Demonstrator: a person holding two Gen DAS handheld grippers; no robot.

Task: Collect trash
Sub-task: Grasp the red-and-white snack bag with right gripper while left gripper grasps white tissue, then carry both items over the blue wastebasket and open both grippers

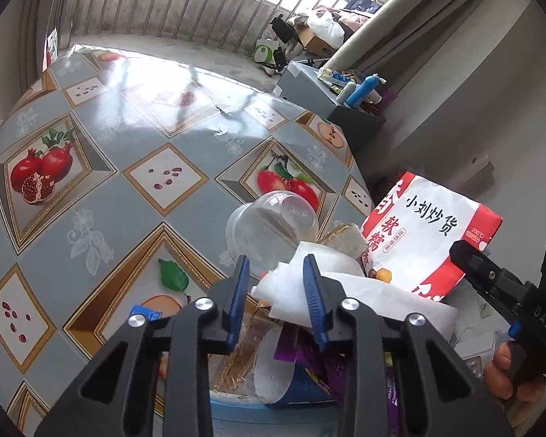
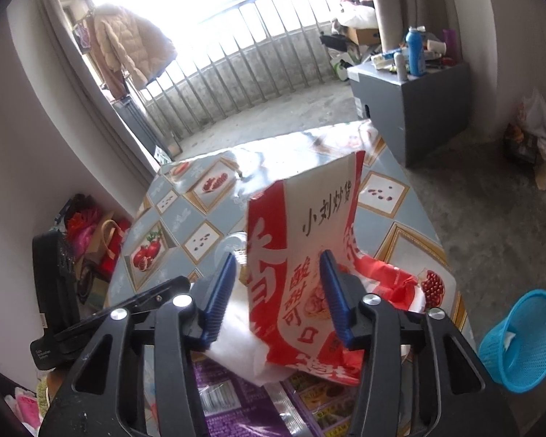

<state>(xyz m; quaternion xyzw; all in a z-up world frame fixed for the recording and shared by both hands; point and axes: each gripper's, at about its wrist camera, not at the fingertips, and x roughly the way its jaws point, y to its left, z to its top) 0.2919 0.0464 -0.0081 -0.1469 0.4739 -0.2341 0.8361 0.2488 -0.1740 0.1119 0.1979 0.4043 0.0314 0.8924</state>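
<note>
Right gripper stands spread around the red-and-white snack bag, which rises upright from the trash pile at the table edge. Left gripper hangs spread over white tissue, pinching nothing. Recommend closing squarely mid-bag before lifting toward the blue basket.

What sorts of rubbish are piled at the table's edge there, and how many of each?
Red-and-white paper bag: 1
Clear plastic cup, on its side: 1
White tissue sheets: at least 1, cannot separate them
Purple wrapper: 1
Total: at least 4; more scraps lie underneath, too jumbled to count.
</note>
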